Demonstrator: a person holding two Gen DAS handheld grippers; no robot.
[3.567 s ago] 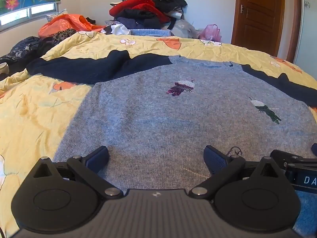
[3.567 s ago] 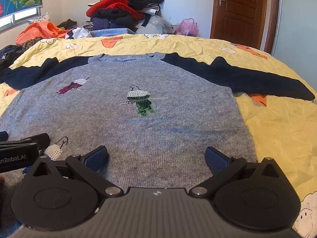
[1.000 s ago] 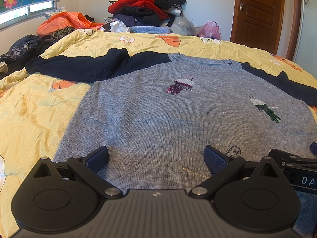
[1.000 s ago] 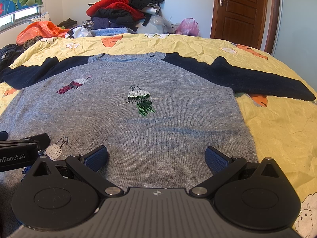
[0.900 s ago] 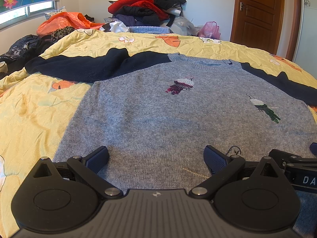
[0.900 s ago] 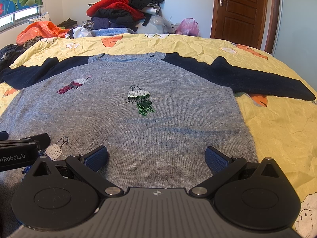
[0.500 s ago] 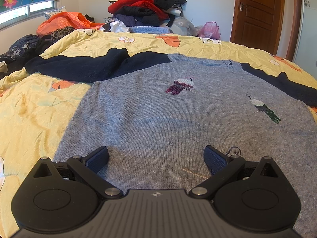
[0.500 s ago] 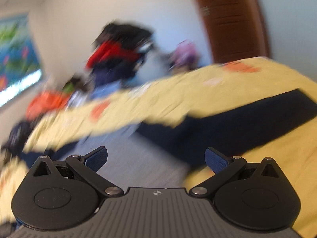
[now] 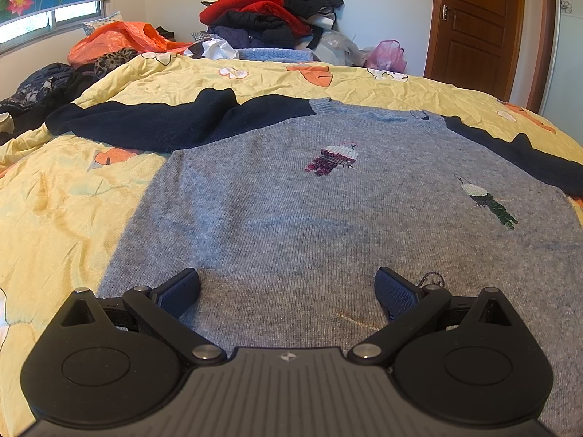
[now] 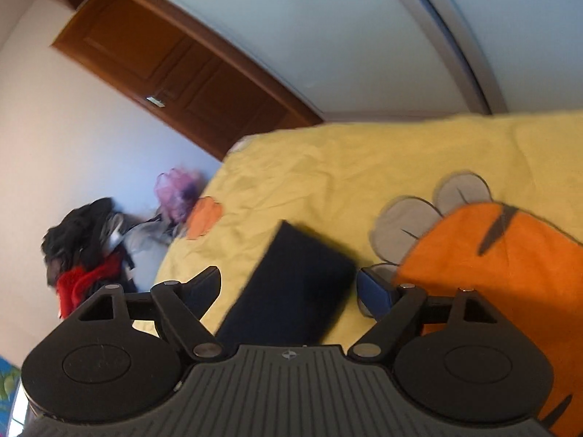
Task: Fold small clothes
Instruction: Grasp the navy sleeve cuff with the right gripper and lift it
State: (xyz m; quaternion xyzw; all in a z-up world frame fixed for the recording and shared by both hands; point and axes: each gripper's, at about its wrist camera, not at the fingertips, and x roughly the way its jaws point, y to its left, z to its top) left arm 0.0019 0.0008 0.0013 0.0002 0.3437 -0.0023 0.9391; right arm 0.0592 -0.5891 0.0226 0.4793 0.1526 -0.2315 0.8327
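Quilt (image 9: 65, 189): yellow, spread under both grippers; orange patch (image 10: 492, 273) just right of the right gripper
Sweater (image 9: 291, 218): grey, flat ahead of the left gripper; navy sleeve (image 10: 291, 284) end lies between the right gripper's jaws, untouched
Clothes heap (image 9: 269, 11): far ahead of the left gripper, beyond the bed
Left gripper (image 9: 288, 291): jaws wide, nothing between but knit
Right gripper (image 10: 288, 287): rolled over; jaws apart, just been closing

Left gripper (image 9: 288, 291): jaws wide apart, level, low in the frame. Right gripper (image 10: 288, 286): rolled sideways, jaws just been closing, apart, a dark sleeve end between them.
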